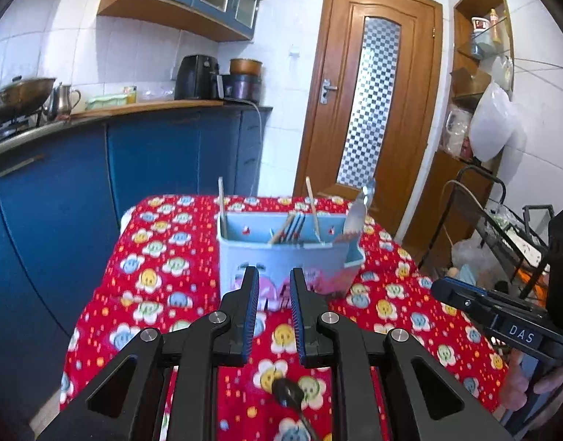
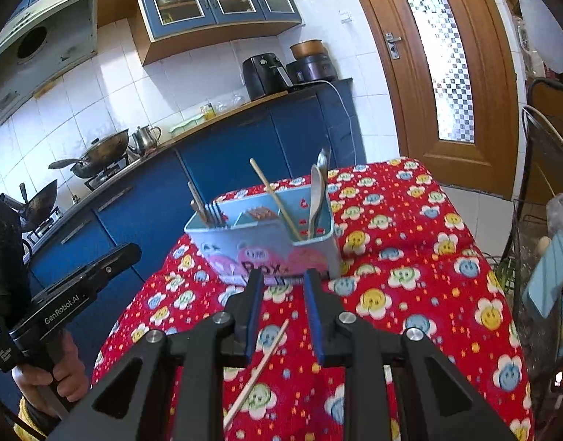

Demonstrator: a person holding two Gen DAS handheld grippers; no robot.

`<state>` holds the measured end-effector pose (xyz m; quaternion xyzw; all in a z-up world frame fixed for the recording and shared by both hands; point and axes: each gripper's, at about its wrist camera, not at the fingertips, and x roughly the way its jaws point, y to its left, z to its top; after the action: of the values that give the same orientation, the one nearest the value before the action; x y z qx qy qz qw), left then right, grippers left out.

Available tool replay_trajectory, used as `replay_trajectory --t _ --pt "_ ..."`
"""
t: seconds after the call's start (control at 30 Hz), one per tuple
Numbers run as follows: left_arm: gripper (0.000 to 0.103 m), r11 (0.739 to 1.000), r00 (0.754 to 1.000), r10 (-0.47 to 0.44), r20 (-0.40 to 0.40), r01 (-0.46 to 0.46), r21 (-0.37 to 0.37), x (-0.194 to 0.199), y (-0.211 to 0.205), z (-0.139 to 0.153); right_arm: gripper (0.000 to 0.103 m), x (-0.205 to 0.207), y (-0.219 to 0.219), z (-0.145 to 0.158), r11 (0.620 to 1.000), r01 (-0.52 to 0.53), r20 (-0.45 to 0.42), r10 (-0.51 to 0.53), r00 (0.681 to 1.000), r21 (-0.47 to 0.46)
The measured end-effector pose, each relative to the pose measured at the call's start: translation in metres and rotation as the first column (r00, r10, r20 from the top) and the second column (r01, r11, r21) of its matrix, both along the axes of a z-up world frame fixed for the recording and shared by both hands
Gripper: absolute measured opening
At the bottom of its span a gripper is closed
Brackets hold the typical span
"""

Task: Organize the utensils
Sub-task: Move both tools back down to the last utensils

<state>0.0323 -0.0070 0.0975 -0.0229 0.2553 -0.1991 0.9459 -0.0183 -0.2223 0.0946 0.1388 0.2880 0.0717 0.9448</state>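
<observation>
A light blue utensil box (image 1: 281, 257) (image 2: 266, 246) stands on the red flowered tablecloth (image 1: 163, 275) (image 2: 410, 257). It holds chopsticks (image 2: 277, 198), forks (image 2: 213, 213) and spoons (image 2: 316, 198) in separate compartments. A single chopstick (image 2: 259, 367) lies on the cloth under my right gripper (image 2: 283, 283), which is open and empty above it. A dark spoon end (image 1: 287, 393) lies on the cloth below my left gripper (image 1: 274, 279), which is open and empty just in front of the box.
Blue kitchen cabinets (image 1: 152, 154) with woks (image 2: 97, 150), a kettle and an air fryer (image 1: 197, 77) run along the left. A wooden door (image 1: 369, 103) is behind the table. A metal rack (image 1: 501, 228) stands at the table's right edge.
</observation>
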Motion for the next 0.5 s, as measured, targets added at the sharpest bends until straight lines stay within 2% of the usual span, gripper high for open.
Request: replay_trajectory --t 0.3,0.5 --pt "0.017 0.999 0.992 0.008 -0.128 -0.001 0.049 -0.012 0.004 -0.031 0.027 -0.023 -0.002 -0.018 1.000 0.011 -0.070 -0.010 0.997 0.018" --pt "0.017 0.997 0.970 -0.011 -0.242 0.029 0.070 -0.012 -0.003 -0.060 0.030 -0.034 -0.008 -0.034 1.000 0.024 -0.108 -0.022 0.994 0.017"
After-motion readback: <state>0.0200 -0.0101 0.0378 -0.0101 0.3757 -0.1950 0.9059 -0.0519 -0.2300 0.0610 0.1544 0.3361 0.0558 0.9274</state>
